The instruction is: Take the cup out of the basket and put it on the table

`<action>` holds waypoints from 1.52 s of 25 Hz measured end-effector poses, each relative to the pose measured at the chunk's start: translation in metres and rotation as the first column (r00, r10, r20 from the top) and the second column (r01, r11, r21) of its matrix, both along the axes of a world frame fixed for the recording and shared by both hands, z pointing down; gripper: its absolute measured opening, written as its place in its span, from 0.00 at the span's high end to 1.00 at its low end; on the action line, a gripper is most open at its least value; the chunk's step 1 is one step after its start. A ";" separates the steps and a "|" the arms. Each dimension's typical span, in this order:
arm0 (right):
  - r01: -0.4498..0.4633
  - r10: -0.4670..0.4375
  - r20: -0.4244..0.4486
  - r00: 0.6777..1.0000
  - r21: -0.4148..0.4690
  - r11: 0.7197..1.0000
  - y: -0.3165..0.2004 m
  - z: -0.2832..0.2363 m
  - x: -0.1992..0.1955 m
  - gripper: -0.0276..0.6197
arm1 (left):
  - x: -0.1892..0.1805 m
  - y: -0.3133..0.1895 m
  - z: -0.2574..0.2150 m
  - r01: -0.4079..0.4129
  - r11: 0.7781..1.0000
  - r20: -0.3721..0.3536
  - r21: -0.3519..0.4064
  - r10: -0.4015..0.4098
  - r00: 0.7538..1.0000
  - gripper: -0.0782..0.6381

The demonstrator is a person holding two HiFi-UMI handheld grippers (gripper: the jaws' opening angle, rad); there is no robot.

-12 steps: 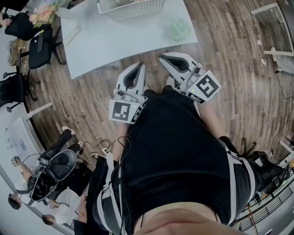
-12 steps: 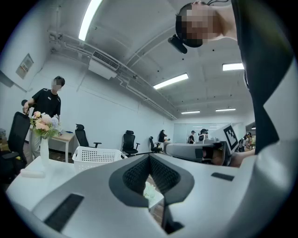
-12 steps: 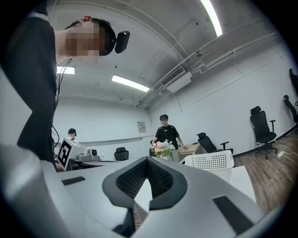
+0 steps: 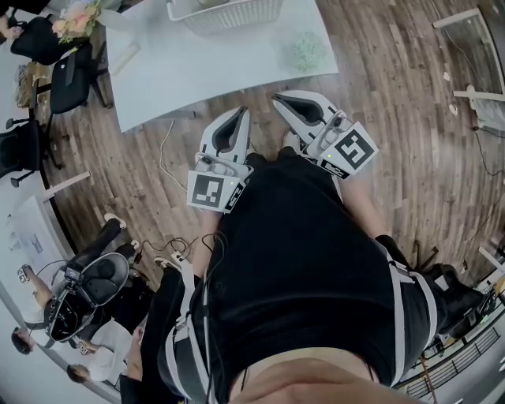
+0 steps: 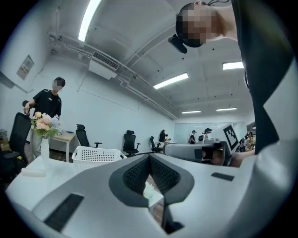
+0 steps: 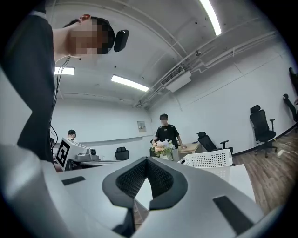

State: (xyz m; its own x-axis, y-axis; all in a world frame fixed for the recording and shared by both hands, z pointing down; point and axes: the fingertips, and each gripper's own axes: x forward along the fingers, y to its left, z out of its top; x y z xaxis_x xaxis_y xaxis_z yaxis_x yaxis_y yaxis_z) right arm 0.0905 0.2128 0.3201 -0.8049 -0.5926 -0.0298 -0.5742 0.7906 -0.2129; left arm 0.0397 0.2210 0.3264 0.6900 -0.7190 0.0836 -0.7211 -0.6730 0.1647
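A white mesh basket (image 4: 225,12) stands at the far side of the white table (image 4: 205,75); no cup shows in any view, and the basket's inside is hidden. I hold both grippers close to my body over the wooden floor, short of the table's near edge. The left gripper (image 4: 241,111) points level at the table, jaws together with nothing between them. The right gripper (image 4: 278,99) is beside it, also shut and empty. In the left gripper view the basket (image 5: 95,156) lies ahead to the left of the jaw tips (image 5: 149,158). In the right gripper view the basket (image 6: 209,159) lies ahead to the right of the tips (image 6: 146,161).
A pale green fluffy object (image 4: 306,51) sits on the table's right part and a white block (image 4: 125,59) on its left. A vase of flowers (image 4: 75,22) and black office chairs (image 4: 69,83) stand to the left. A cable (image 4: 166,158) runs across the floor. People sit at lower left (image 4: 87,276).
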 end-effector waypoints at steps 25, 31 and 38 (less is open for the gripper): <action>0.054 -0.055 -0.062 0.997 -0.004 0.999 -0.009 0.020 0.063 0.93 | 0.061 -0.006 0.012 0.072 0.997 0.031 -0.027 -0.071 0.997 0.86; 0.098 -0.100 -0.072 0.992 -0.028 0.995 -0.017 0.028 0.044 0.93 | 0.046 -0.017 0.016 0.102 0.994 0.026 -0.038 -0.101 0.995 0.86; 0.066 -0.067 -0.074 0.995 -0.016 0.998 -0.039 0.022 0.027 0.93 | 0.026 -0.041 0.018 0.077 0.997 0.024 -0.028 -0.077 0.997 0.86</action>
